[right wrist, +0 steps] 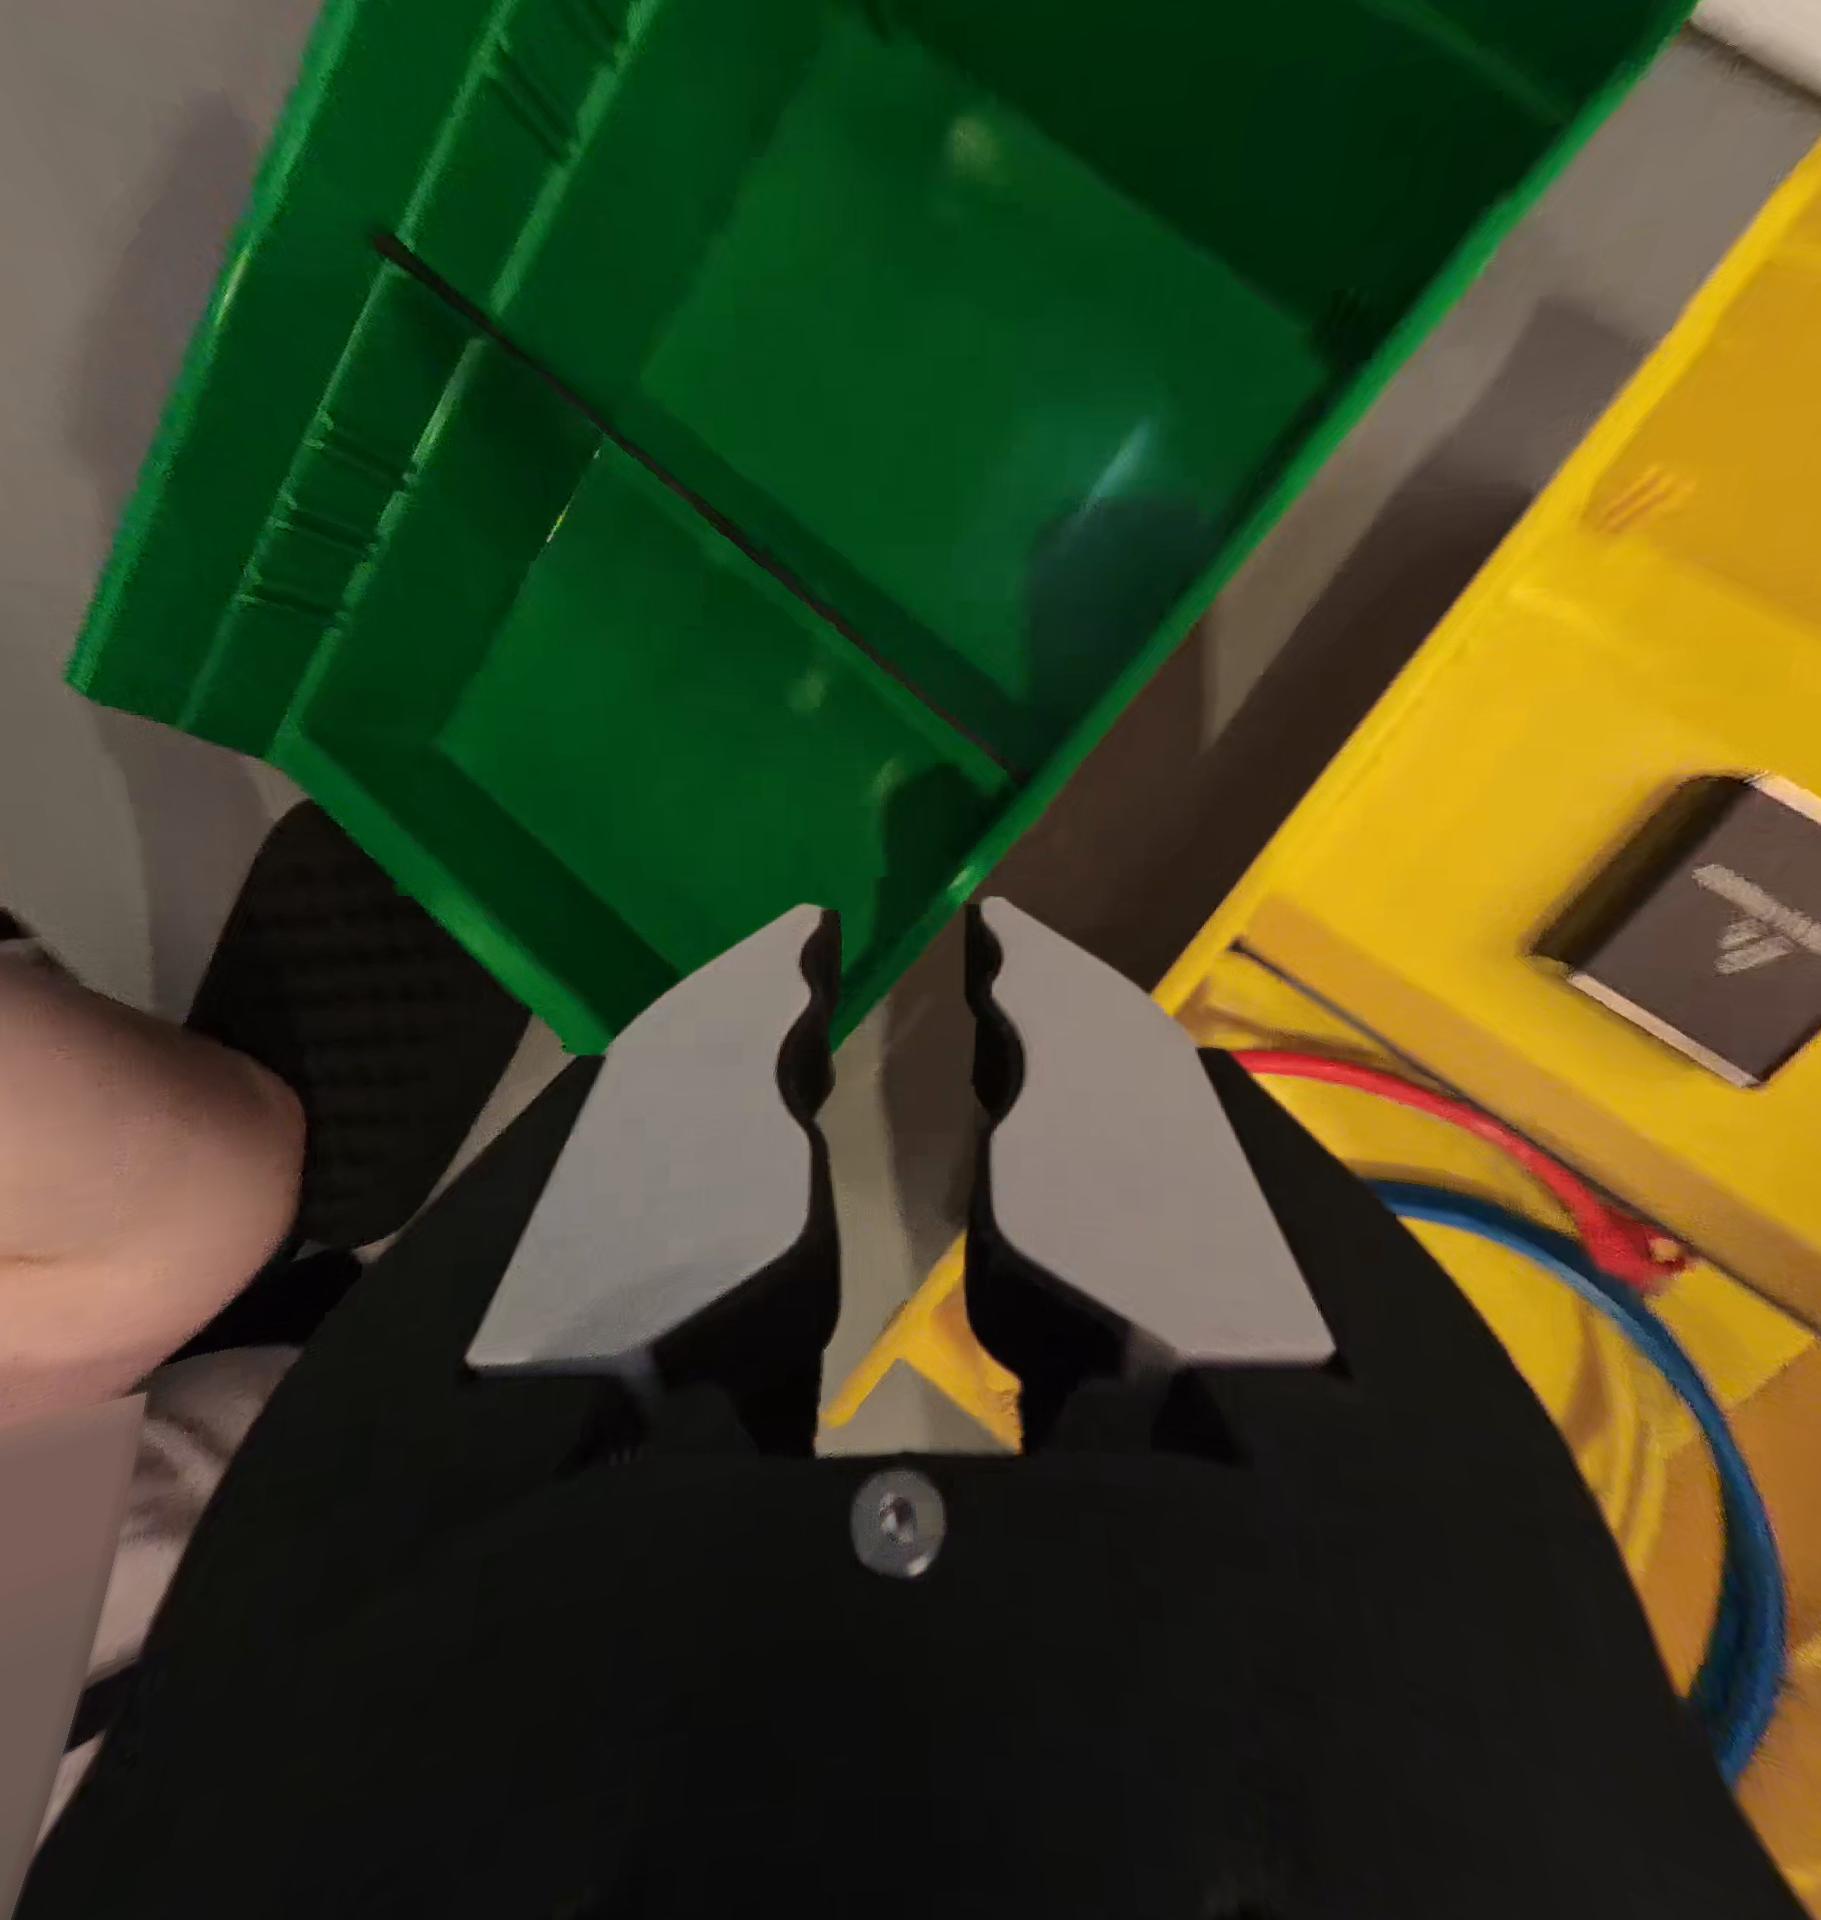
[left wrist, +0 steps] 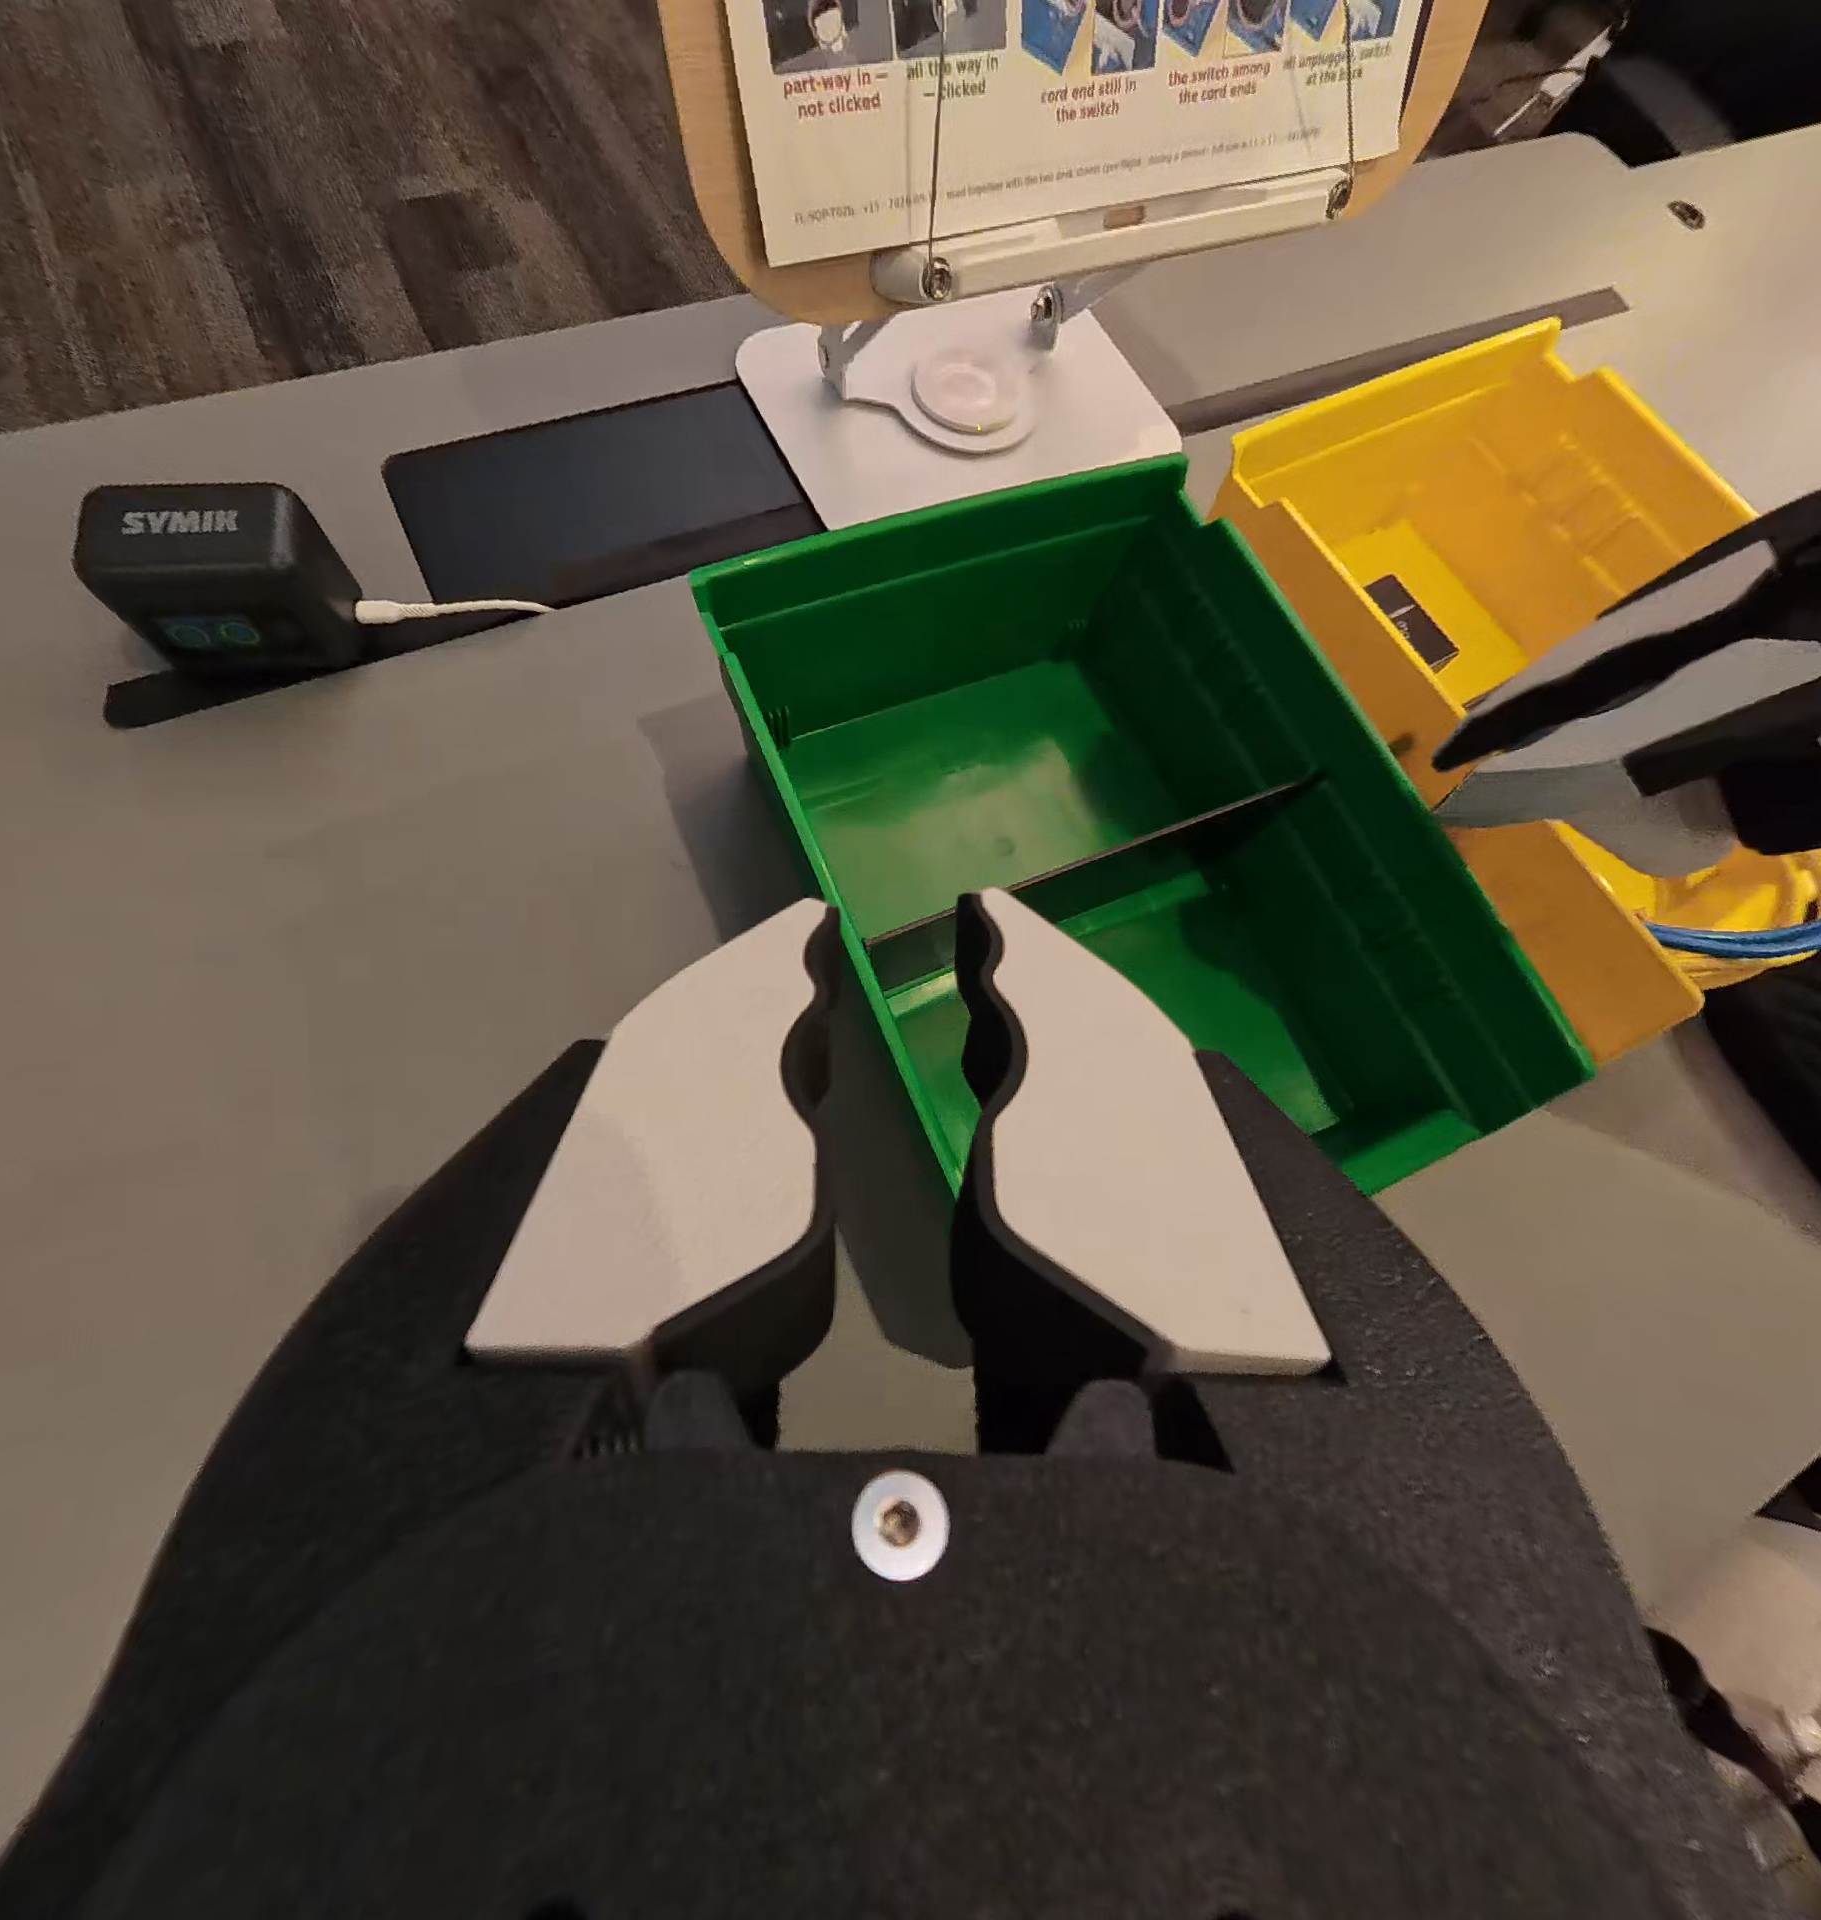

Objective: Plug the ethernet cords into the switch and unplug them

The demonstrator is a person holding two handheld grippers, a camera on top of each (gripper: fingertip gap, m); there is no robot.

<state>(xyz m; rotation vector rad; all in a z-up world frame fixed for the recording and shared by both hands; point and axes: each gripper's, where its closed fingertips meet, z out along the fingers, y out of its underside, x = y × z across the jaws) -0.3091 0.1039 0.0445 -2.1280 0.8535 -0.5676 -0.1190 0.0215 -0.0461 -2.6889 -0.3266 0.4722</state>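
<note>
Red (right wrist: 1488, 1132) and blue (right wrist: 1716, 1475) cords lie coiled in the yellow bin (right wrist: 1664, 540) beside a dark box (right wrist: 1716, 935).

Right tongs (right wrist: 901, 935) hang open with nothing in them, over the gap between the green bin (right wrist: 885, 416) and yellow bin (right wrist: 1612, 520). Red cord (right wrist: 1457, 1122) and blue cord (right wrist: 1716, 1455) sit in the yellow one.

left hand-held gripper (left wrist: 895, 920): my jaws parted, nothing between the pads, tips pointing forward and down.
right hand-held gripper (right wrist: 901, 925): my jaws parted, nothing gripped, angled down.
hand (right wrist: 106, 1174): bare, at left edge of right wrist view.
</note>
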